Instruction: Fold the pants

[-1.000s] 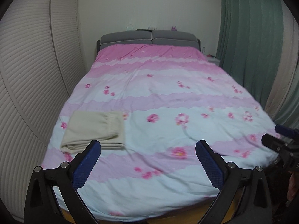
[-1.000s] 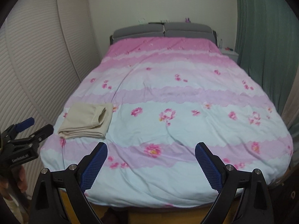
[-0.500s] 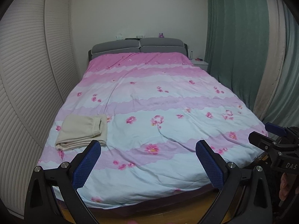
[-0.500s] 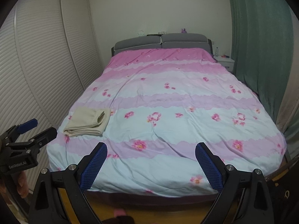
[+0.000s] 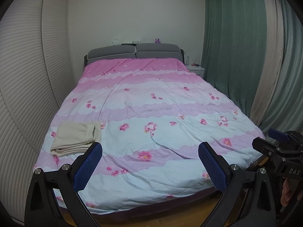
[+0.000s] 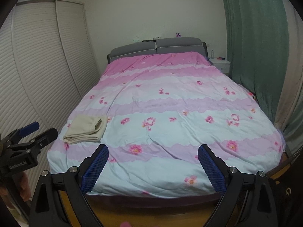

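Right wrist view, left claw [image 6: 40, 130] marked "GenRobot.AI", folded pants [image 6: 86, 127]

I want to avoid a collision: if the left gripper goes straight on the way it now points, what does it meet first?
Probably the flowered duvet, mid-bed. The left gripper is open and empty; the folded pants lie left of its line.

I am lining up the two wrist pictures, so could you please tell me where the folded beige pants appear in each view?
Left wrist view: the folded beige pants lie at lower left, on the bed's near left corner, just above the left claw's left finger.
Right wrist view: the pants lie left of centre, on the same corner.
Shared landmark: the grey headboard.
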`<action>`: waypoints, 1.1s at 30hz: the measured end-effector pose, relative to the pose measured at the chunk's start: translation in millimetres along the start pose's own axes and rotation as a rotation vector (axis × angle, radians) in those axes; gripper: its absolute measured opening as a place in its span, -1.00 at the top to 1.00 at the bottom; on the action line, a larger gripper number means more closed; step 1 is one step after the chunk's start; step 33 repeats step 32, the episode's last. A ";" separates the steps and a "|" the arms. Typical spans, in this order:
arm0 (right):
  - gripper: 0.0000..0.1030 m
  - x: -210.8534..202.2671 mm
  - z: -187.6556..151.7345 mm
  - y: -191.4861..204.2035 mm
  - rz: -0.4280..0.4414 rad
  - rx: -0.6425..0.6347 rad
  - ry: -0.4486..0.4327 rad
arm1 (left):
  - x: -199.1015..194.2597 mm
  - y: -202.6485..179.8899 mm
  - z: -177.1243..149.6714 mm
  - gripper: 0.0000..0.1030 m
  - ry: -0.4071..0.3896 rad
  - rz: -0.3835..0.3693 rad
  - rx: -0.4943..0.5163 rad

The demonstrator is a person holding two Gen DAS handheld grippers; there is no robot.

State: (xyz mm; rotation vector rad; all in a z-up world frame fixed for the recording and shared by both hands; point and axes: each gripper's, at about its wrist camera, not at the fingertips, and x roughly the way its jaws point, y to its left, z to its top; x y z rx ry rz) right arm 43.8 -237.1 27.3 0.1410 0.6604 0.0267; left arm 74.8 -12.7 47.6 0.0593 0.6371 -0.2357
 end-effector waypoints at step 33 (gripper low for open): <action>-0.86 -12.4 -2.7 -1.2 -0.017 -0.017 -0.009 | -12.4 2.6 -6.0 -1.00 -0.020 0.009 0.005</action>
